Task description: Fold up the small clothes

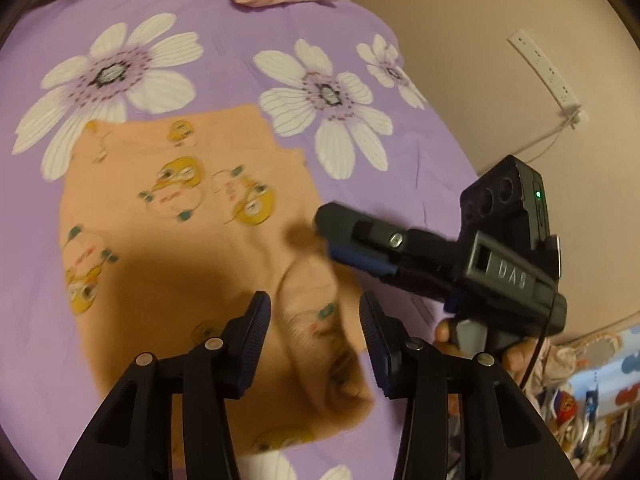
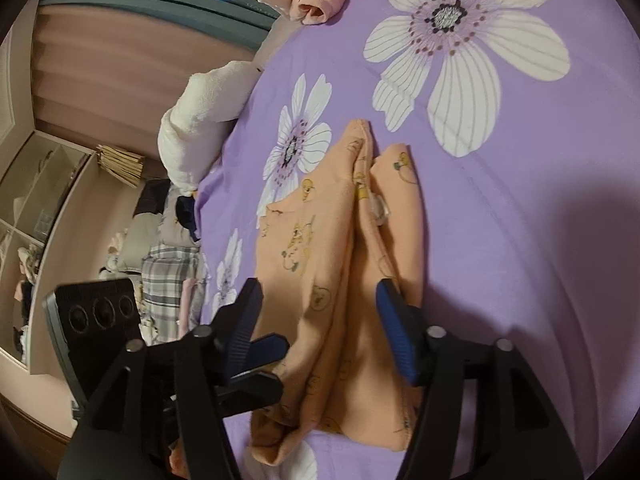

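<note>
The small peach cotton garment with yellow cartoon prints [image 2: 340, 272] lies on the purple bedsheet with big white flowers [image 2: 520, 220], approx. in the middle of the bed. In right wrist view its long axis runs away from the camera, with the narrow end far. It is bunched in long ridges. Left gripper [image 1: 316, 340] and right gripper [image 2: 320, 320] both stand released, with cloth between the jaws but not pinched.
</note>
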`<state>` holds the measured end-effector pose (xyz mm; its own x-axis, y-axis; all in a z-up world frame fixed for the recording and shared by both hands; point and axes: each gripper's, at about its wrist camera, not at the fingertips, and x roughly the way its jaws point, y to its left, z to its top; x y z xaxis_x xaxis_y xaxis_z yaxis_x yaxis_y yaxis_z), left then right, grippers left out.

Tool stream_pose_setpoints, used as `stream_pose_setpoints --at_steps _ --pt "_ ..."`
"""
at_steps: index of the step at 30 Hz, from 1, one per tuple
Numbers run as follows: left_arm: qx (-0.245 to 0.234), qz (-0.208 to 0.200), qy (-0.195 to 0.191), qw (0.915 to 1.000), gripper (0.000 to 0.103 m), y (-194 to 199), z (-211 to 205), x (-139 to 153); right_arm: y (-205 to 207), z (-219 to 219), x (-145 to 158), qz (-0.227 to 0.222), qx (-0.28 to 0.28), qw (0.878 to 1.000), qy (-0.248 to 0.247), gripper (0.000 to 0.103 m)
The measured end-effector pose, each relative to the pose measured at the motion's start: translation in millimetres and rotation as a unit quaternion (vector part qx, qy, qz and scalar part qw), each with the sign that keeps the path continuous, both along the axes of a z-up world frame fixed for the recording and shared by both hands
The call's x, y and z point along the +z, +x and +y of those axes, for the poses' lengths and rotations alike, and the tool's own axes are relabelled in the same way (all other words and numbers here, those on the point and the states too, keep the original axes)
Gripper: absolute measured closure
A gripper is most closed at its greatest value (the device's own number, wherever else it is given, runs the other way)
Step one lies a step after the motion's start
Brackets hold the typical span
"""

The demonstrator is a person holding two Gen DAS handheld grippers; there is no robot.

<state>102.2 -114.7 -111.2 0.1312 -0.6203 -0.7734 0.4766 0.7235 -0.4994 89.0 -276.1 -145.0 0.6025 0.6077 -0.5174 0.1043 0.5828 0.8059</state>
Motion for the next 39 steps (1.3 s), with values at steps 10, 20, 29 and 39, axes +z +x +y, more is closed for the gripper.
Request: stream_pose_setpoints --at_steps 10,20,29,39 --pt "0.078 -0.004 -0.020 0.9968 0.059 -8 78 -2 37 32 13 0.008 0.046 0.990 -0.131 0.062" --pt "0.106 0.019 -0.052 0.9928 0.059 -12 104 -13 54 34 1 0.016 0.045 0.986 -0.161 0.096" --pt "0.089 0.006 -0.046 0.9949 0.059 -8 88 -10 54 10 27 -0.017 0.012 0.979 -0.203 0.095" --pt "0.056 -0.053 0.004 0.9970 0.059 -6 57 -5 19 8 44 -0.051 0.002 0.952 -0.301 0.078"
